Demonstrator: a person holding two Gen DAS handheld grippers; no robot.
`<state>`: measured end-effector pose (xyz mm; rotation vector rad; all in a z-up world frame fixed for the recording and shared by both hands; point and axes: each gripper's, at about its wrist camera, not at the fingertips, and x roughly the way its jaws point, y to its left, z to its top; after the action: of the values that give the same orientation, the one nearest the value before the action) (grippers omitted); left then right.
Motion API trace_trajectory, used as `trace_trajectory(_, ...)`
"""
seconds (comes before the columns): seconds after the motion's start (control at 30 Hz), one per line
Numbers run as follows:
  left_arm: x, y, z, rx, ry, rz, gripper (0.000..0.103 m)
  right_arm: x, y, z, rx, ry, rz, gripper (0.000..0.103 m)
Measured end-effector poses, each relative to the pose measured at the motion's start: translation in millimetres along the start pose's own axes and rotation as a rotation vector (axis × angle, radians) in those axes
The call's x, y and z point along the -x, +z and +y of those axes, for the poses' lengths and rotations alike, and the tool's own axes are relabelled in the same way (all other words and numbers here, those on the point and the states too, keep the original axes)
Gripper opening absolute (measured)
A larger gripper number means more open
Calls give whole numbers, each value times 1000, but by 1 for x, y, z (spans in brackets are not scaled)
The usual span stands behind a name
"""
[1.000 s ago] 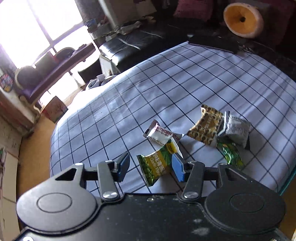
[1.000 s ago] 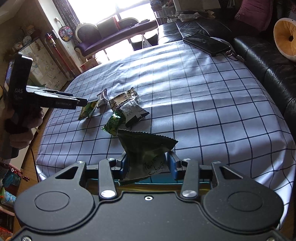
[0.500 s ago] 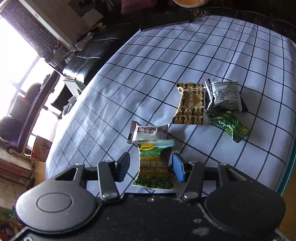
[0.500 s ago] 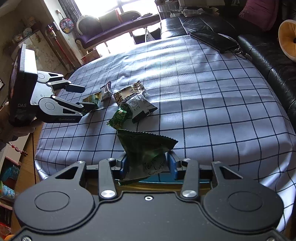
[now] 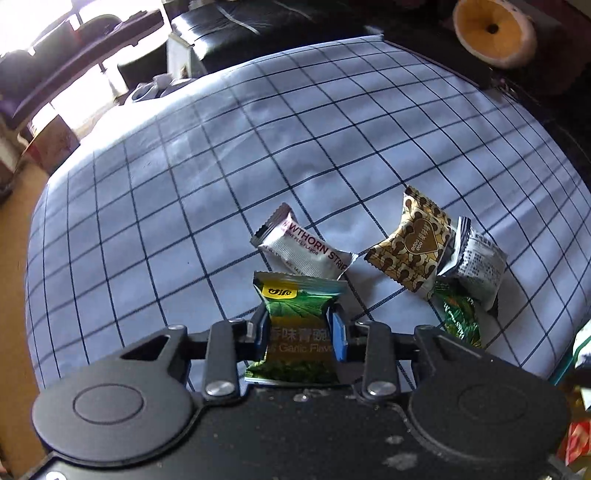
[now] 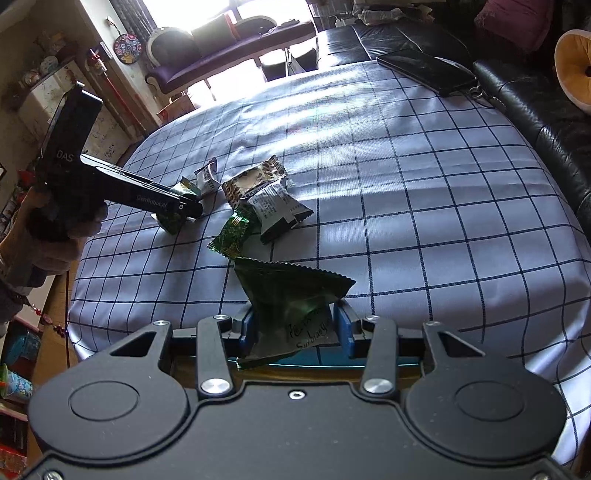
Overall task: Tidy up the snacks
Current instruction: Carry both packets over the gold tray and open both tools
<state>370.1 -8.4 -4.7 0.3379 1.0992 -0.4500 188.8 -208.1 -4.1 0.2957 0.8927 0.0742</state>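
Observation:
My left gripper (image 5: 300,332) points steeply down at the checked tablecloth (image 5: 221,184). Its jaws are closing, and the blue pads pinch the waist of a green garlic-flavour pea packet (image 5: 295,302). Just beyond lies a white hawthorn strip packet (image 5: 303,247). To its right lie a gold-brown heart packet (image 5: 410,251), a grey-white packet (image 5: 476,266) and a green foil packet (image 5: 460,321). My right gripper (image 6: 295,328) is shut on a dark green packet (image 6: 291,291) above the table's near edge. The right wrist view shows the left gripper (image 6: 184,206) side-on, held in a person's hand (image 6: 48,236).
A black phone (image 6: 424,70) lies at the far right corner of the cloth. A black leather sofa (image 6: 535,122) with a yellow round cushion (image 5: 491,29) runs along the far side. A teal rim (image 6: 332,360) shows under my right gripper.
The left gripper swung over the green pea packet, dropped lower, and its jaws closed in on the packet's sides. The right gripper stayed put with its dark green packet.

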Motion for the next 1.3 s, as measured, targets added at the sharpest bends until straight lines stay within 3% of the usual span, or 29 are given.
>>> trace_trajectory(0.17, 22, -16, -8, 206, -41, 53, 33, 9, 1, -5, -24, -14, -7, 51)
trace_trajectory(0.27, 50, -34, -27, 260, -55, 49, 33, 21, 2, -10, -33, -31, -25, 51)
trace_trajectory(0.53, 111, -90, -90, 222, -22, 16, 33, 50, -11, -16, -29, -40, -40, 51)
trace_trajectory(0.63, 116, -114, -109, 206, 10, 13, 33, 59, -21, -15, -17, -37, -39, 51)
trace_trajectory(0.87, 110, -168, -128, 284, -29, 89, 30, 68, -49, -11, 0, -13, -7, 51)
trace_trajectory(0.97, 113, -182, -132, 307, -14, 88, 30, 66, -60, -7, 20, -7, 20, 51)
trace_trajectory(1.17, 118, -198, -145, 291, 91, 49, 30, 63, -69, 0, 33, 35, 62, 53)
trace_trajectory(1.3, 116, -199, -147, 297, 89, 45, 30, 61, -72, 3, 51, 47, 80, 54)
